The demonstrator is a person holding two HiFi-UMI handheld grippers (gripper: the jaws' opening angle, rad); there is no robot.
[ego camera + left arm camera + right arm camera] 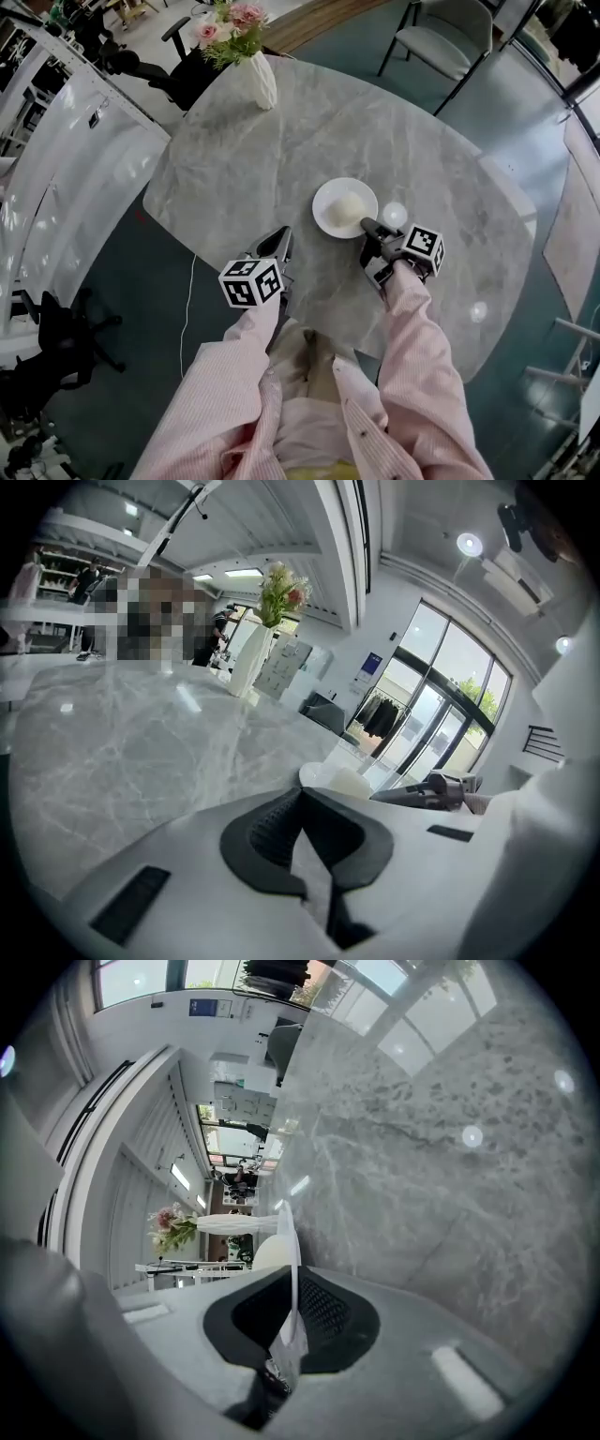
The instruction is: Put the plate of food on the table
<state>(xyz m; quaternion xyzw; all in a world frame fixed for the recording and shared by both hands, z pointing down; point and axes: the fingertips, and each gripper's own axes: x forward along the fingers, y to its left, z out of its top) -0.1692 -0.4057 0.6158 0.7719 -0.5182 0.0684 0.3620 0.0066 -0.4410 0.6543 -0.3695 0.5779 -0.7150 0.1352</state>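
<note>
A round grey marble table [281, 141] fills most of the head view. A pale chair [441, 37] stands on the floor past its far edge. A white ribbed vase [255, 80] of pink flowers [230, 23] sits upright near the table's far left rim.

The white plate [326, 208] is over the near middle of the table and carries a pale rounded mound of food [349, 206]. From these views I cannot tell whether its base touches the marble.

The person's pink striped sleeves [412, 347] reach in from below. The right gripper [370, 230] is clamped on the plate's near right rim. In the right gripper view the rim [293, 1241] runs edge-on between the dark ribbed pads [323, 1307], which press on it from both sides.

The left gripper [281, 242] is over the table just left of the plate and apart from it. In the left gripper view its jaws are together at the tips with nothing between them, and the plate and right gripper show beyond them.

Each gripper's cube [251, 283] bears only black-and-white square markers, no words. A small blue sign [202, 1007] on a far wall is too small to read.
</note>
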